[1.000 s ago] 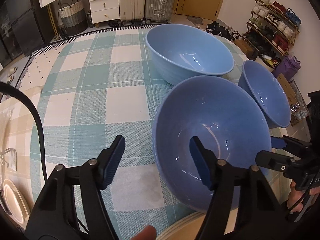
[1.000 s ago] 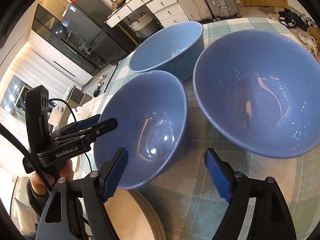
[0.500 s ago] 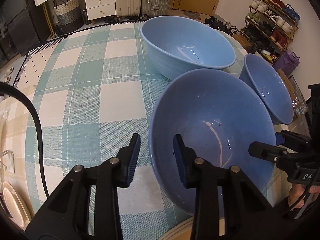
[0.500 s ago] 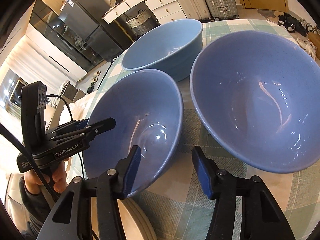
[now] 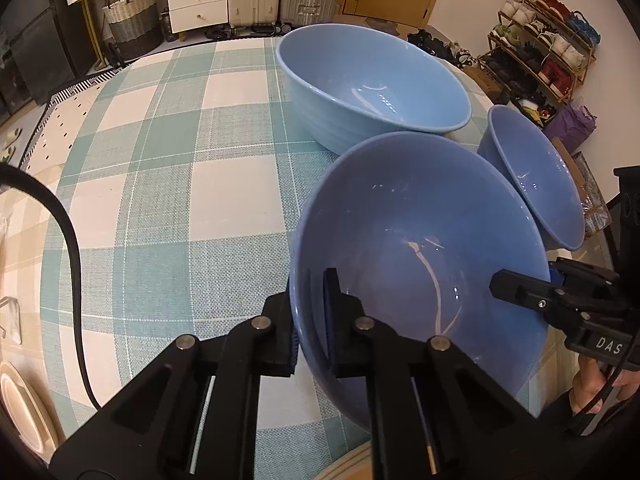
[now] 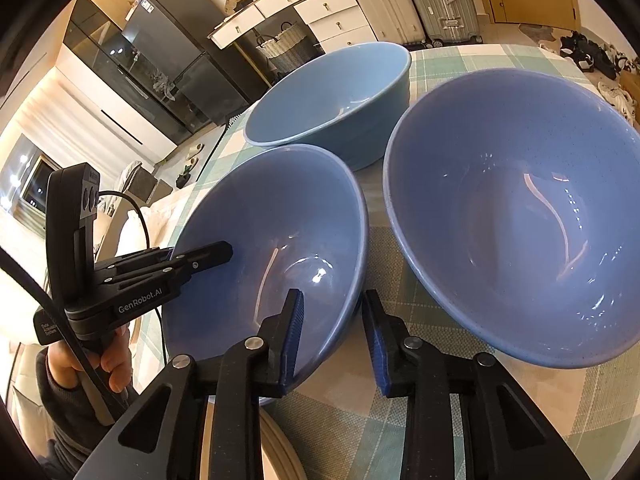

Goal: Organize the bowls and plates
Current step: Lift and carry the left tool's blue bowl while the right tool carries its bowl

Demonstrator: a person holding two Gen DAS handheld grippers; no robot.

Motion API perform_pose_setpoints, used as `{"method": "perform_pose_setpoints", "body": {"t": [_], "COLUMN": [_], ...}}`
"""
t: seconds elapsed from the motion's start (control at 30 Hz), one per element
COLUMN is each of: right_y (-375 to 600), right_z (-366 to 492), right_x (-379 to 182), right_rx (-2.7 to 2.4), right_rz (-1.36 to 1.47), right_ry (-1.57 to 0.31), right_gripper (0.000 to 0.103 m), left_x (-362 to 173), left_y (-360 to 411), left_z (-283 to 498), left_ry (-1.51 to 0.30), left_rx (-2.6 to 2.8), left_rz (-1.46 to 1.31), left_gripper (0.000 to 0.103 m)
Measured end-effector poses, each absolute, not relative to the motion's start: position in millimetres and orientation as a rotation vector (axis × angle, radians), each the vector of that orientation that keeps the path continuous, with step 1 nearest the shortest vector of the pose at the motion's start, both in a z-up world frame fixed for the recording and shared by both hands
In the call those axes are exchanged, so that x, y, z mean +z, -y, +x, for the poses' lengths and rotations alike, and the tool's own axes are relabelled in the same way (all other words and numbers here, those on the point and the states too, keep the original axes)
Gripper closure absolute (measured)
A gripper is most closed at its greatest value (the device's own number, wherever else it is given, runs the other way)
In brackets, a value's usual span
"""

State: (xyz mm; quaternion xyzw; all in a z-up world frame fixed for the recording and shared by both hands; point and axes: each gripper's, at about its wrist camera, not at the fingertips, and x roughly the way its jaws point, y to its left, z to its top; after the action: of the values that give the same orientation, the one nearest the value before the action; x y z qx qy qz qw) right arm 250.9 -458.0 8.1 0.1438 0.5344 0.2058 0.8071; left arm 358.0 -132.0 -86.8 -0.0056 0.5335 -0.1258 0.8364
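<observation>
Three blue bowls stand on a checked tablecloth. My left gripper [image 5: 310,320] is shut on the near rim of the middle-sized blue bowl [image 5: 420,248], one finger inside and one outside. My right gripper [image 6: 332,340] straddles the opposite rim of that bowl [image 6: 280,248], one finger inside and one outside, with a gap still showing at the outer pad. The largest light-blue bowl [image 5: 372,84] stands behind; it also shows in the right wrist view [image 6: 332,96]. Another blue bowl [image 6: 520,216] stands to the right of my right gripper and appears in the left wrist view [image 5: 536,176].
A stack of beige plates [image 6: 280,452] lies at the table edge under my right gripper. A beige plate [image 5: 20,408] shows at the far left. The table edge [image 5: 120,68] curves behind; a shoe rack [image 5: 548,36] and drawers stand beyond.
My left gripper has closed onto the near rim of the middle-sized bowl. My right gripper has narrowed around the opposite rim. Both moved closer to the bowl.
</observation>
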Motion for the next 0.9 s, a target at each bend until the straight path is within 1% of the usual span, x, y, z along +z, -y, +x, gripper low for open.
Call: {"method": "perform_pose_setpoints", "body": {"t": [0.23, 0.47, 0.9], "right_y": [457, 458, 473], "right_z": [249, 246, 234], "right_x": [9, 24, 53], "right_rx": [0.444, 0.455, 0.450], "right_rz": [0.303, 0.293, 0.279], "right_ry": [-1.144, -1.111, -1.050], "right_gripper": [0.073, 0.074, 0.074], "left_x": [-79, -64, -15], "left_y": [134, 133, 147], "left_z": [351, 342, 328], "left_ry": [-1.104, -1.073, -0.995], "left_rx": [-0.268, -0.266, -0.276], "left_rz": [0.009, 0.015, 0.046], "left_gripper": [0.096, 0.096, 0.096]}}
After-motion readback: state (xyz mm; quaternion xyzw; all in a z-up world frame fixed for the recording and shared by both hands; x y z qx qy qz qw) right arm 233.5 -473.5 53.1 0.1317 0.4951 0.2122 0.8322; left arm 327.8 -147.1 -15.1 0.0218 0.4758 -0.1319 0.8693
